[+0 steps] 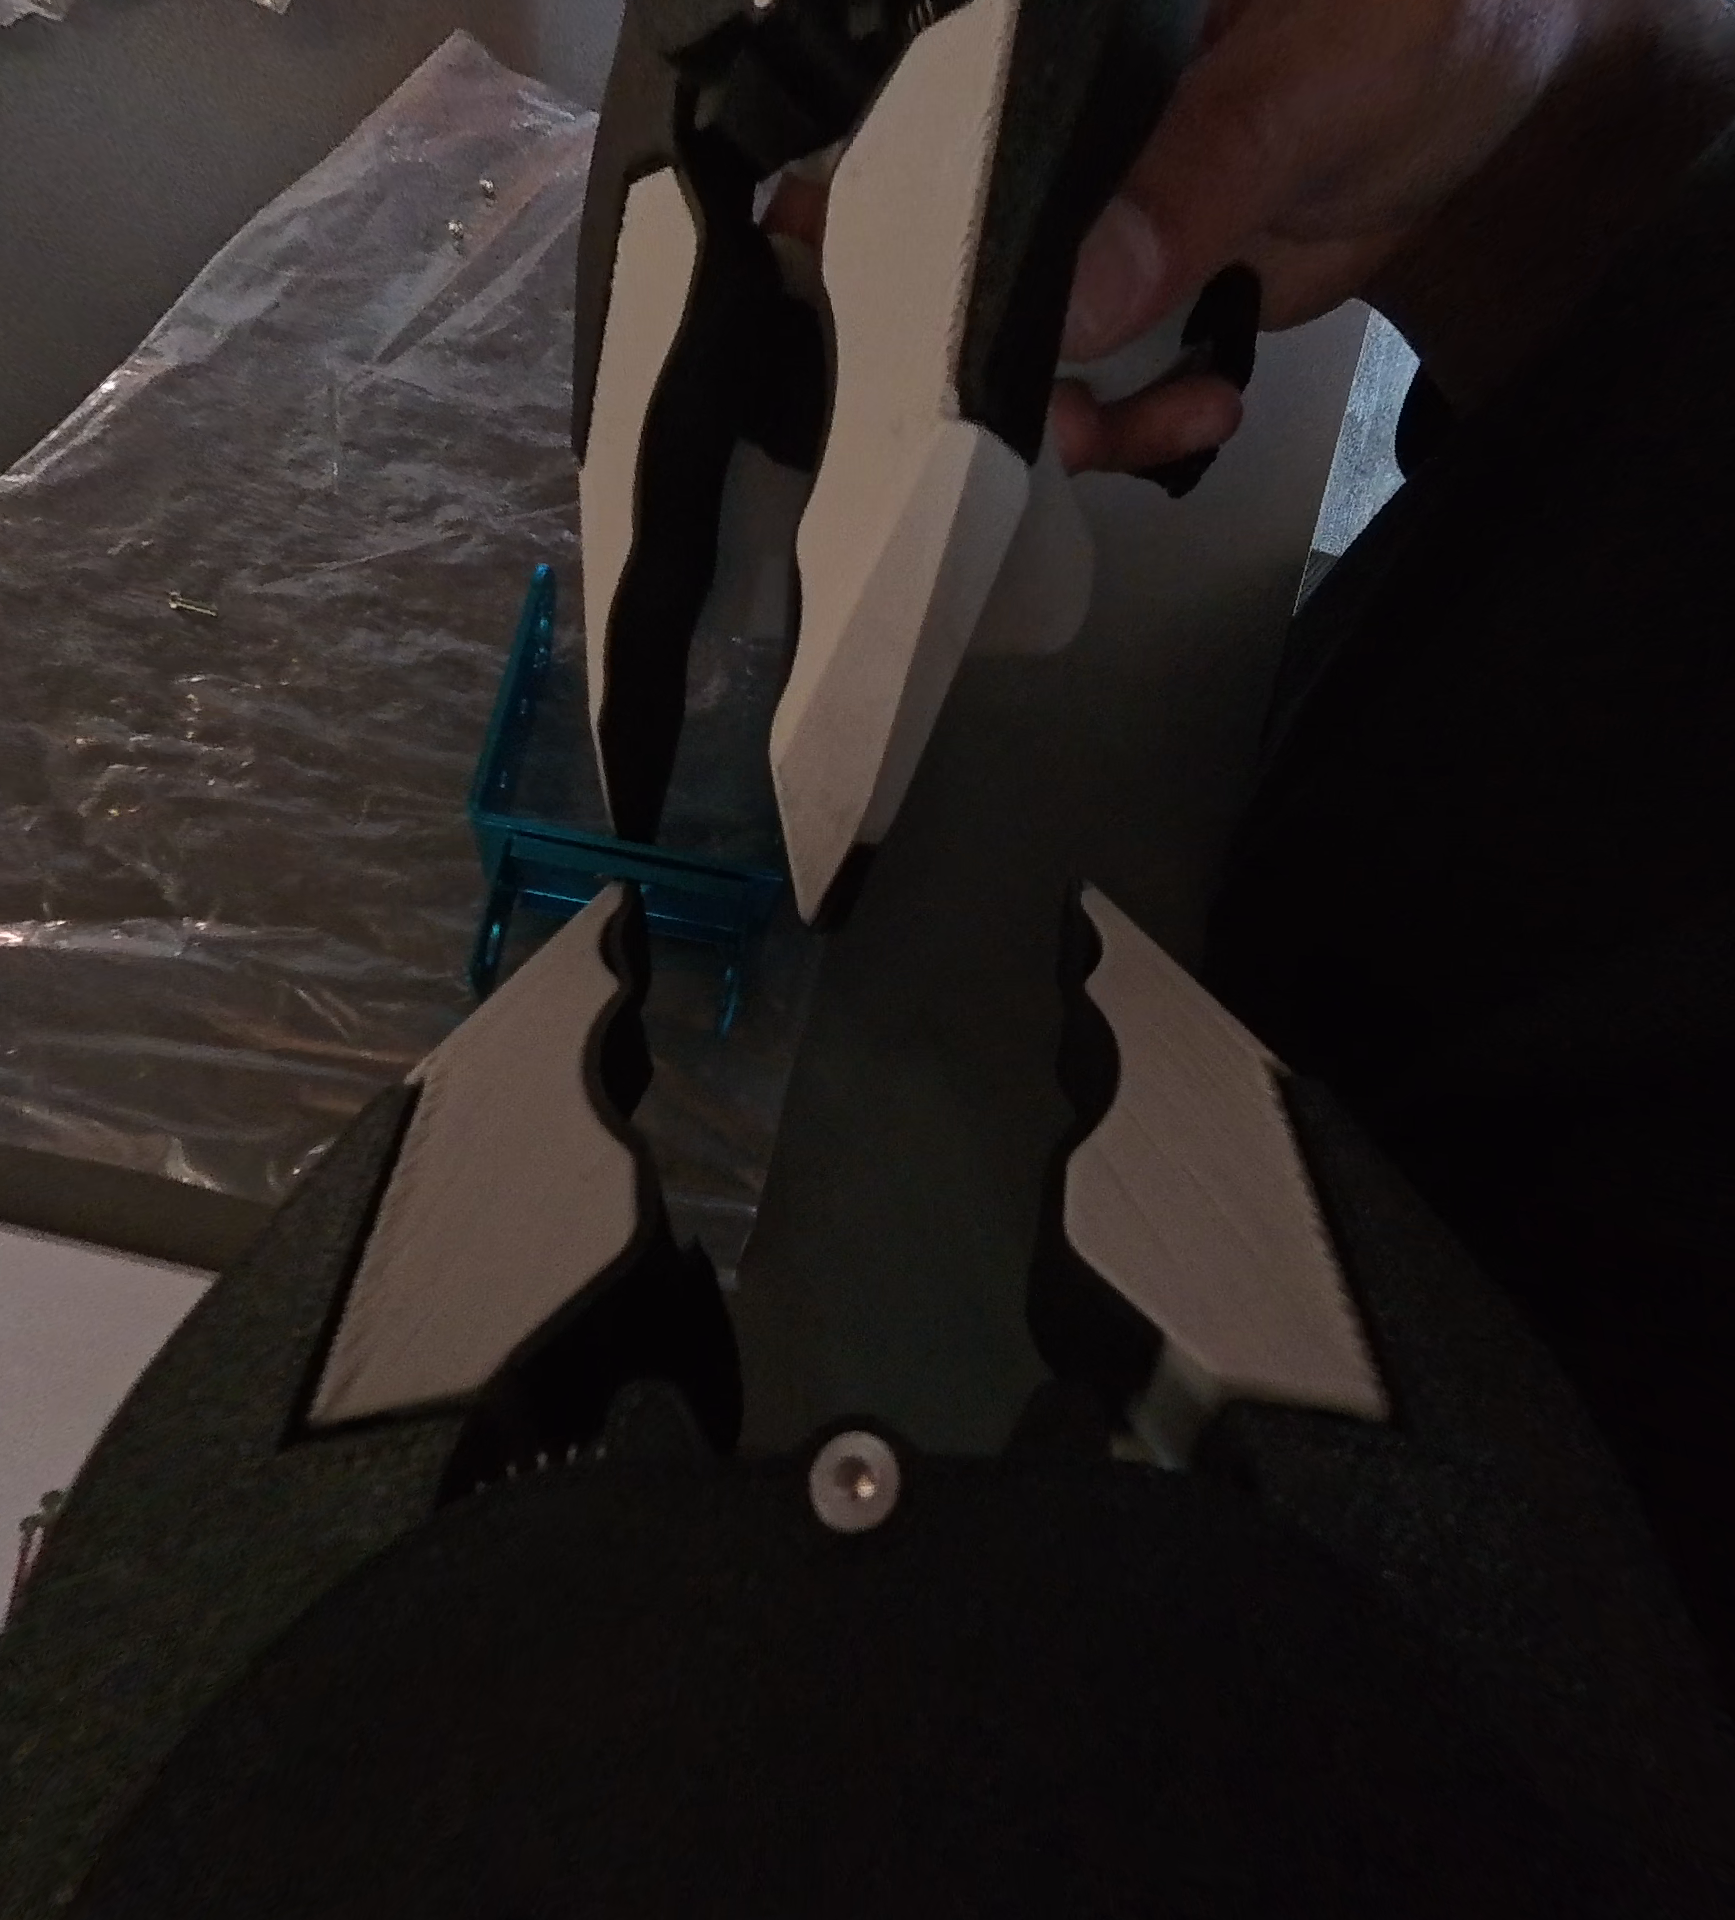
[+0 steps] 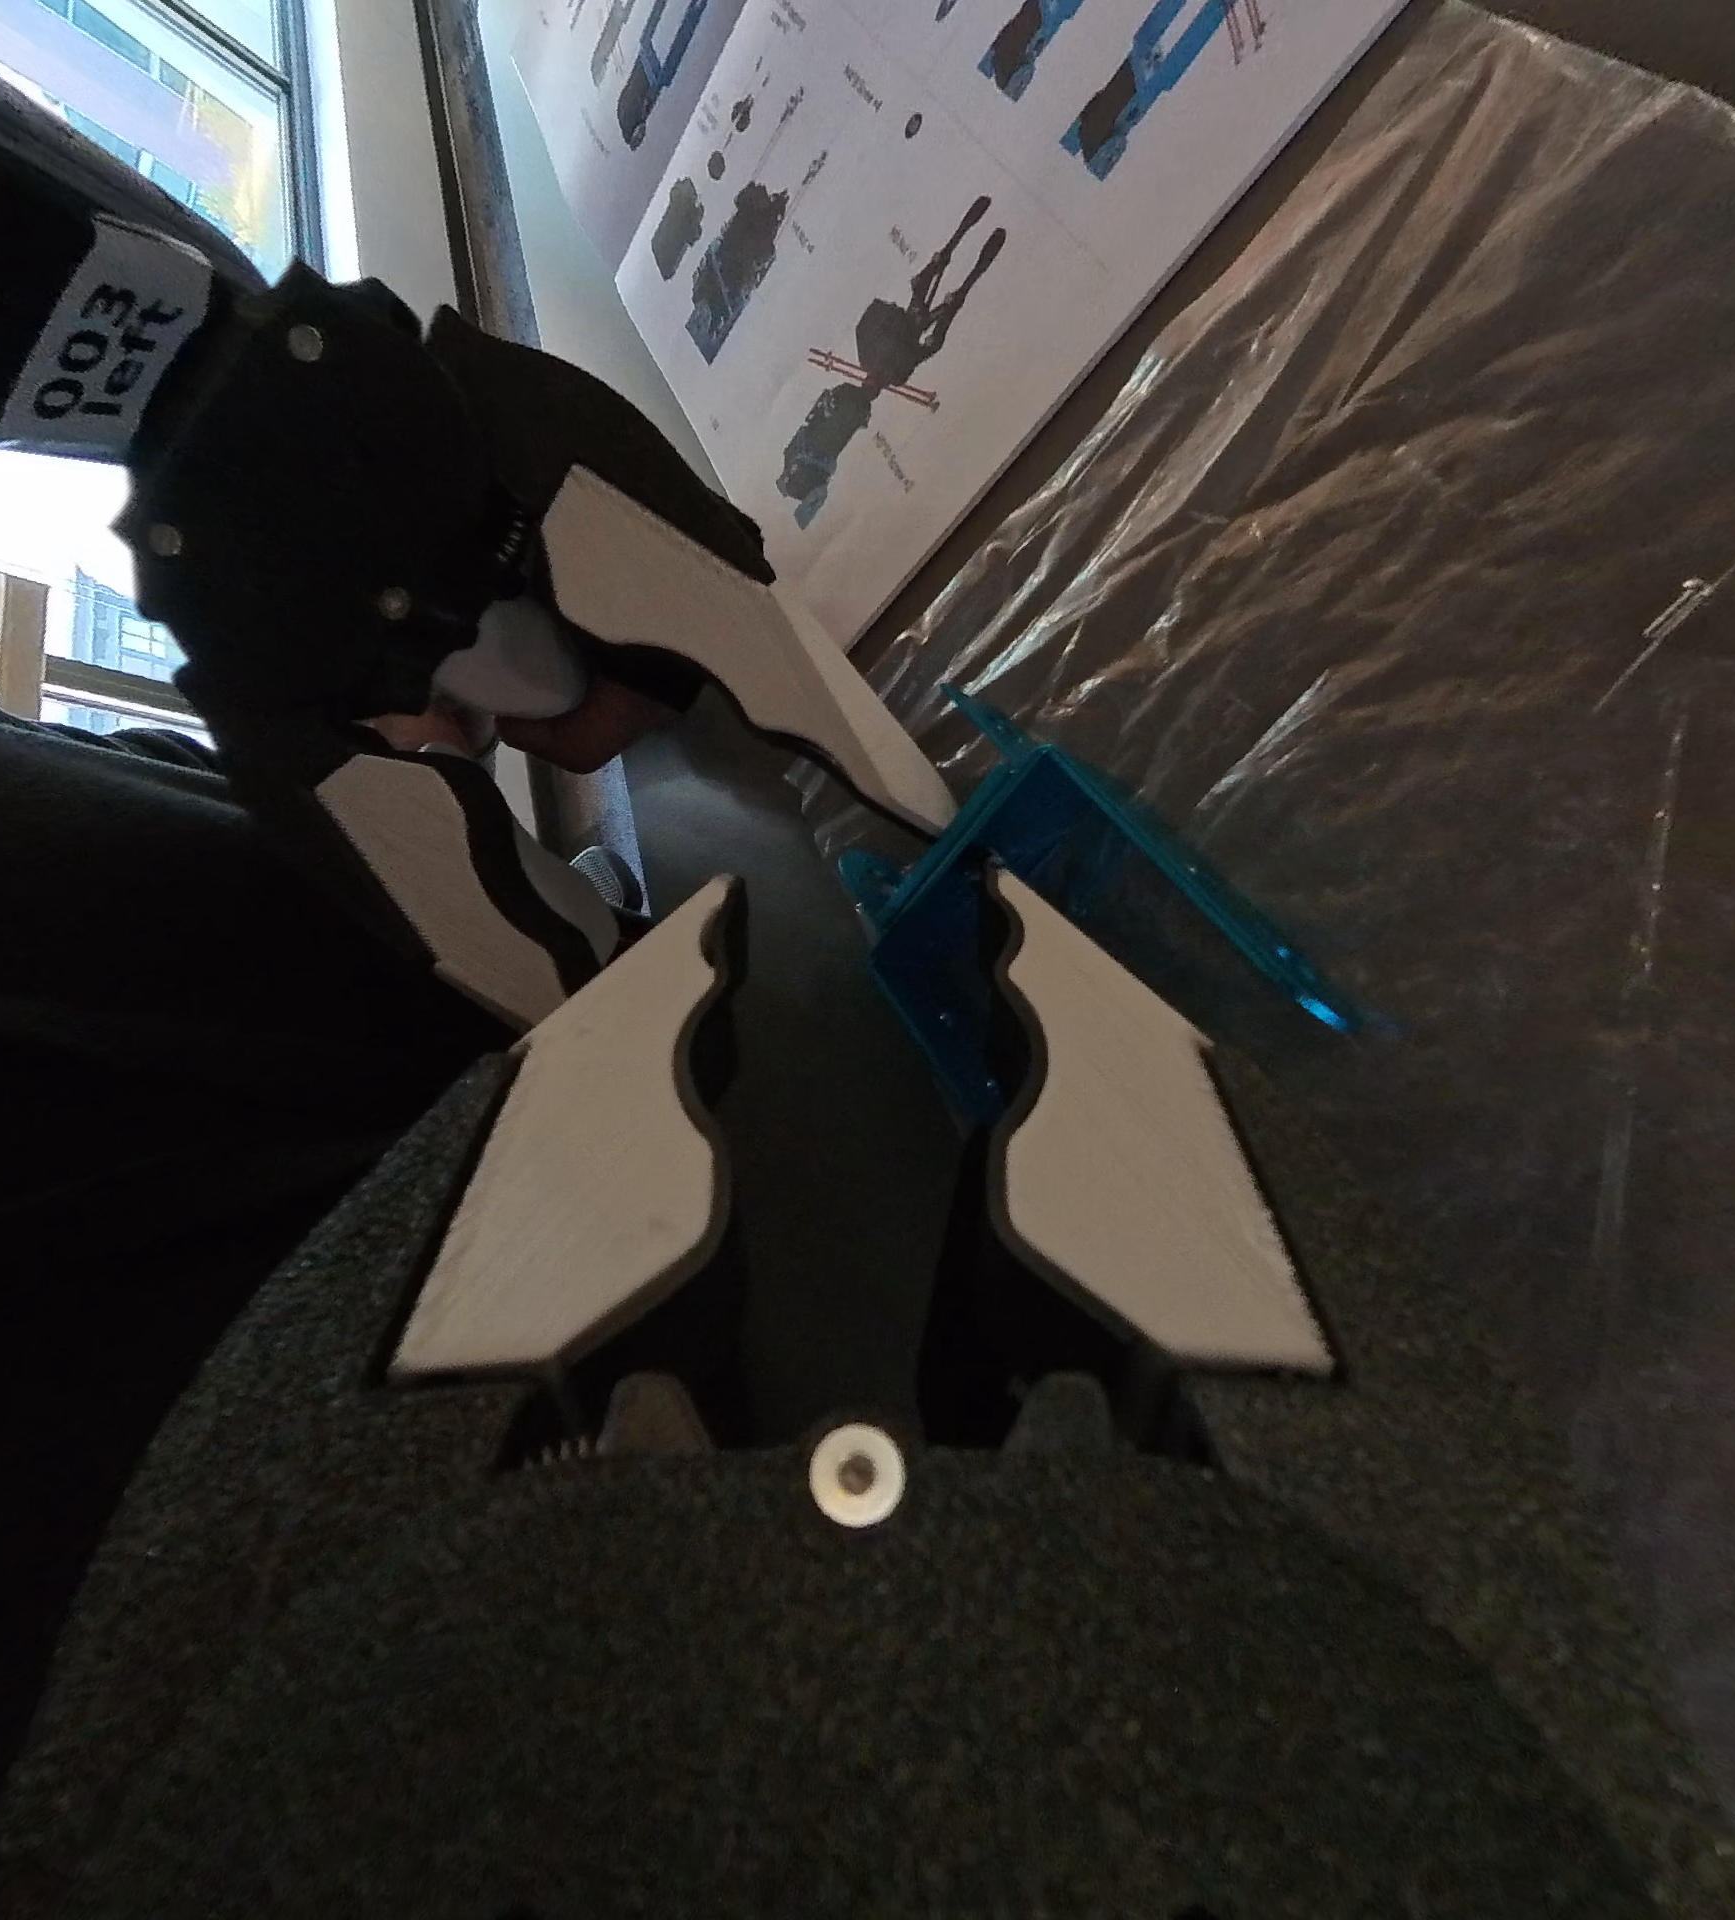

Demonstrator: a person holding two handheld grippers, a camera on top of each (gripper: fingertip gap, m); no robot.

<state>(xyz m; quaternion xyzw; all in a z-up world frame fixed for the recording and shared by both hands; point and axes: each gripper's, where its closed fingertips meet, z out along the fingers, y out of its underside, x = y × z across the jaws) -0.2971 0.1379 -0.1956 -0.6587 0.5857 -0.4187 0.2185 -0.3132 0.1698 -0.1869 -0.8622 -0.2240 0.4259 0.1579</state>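
Both grippers meet over a blue metal U-shaped bracket (image 2: 956, 987) lying on crinkled clear plastic sheet (image 2: 1362, 540). Left gripper (image 1: 847, 914) is spread wide, empty; right gripper (image 2: 863, 904) is spread too, one finger (image 2: 1081, 1081) touching the bracket's wall. A printed paper sheet (image 2: 946, 260) lies beyond.

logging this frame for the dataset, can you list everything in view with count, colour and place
metal bracket: one, blue, on the plastic between both grippers' fingertips
plastic sheet: one, clear and crinkled, spread over the dark tabletop
small screws: a few, silver, scattered on the sheet
instruction sheet: one, white with printed diagrams, at the sheet's far edge
window: one, bright, behind the left gripper
left gripper: one, black with white fingers, open beside the bracket
right gripper: one, black with white fingers, open, one finger against the bracket
hand: one, gripping the right gripper's handle
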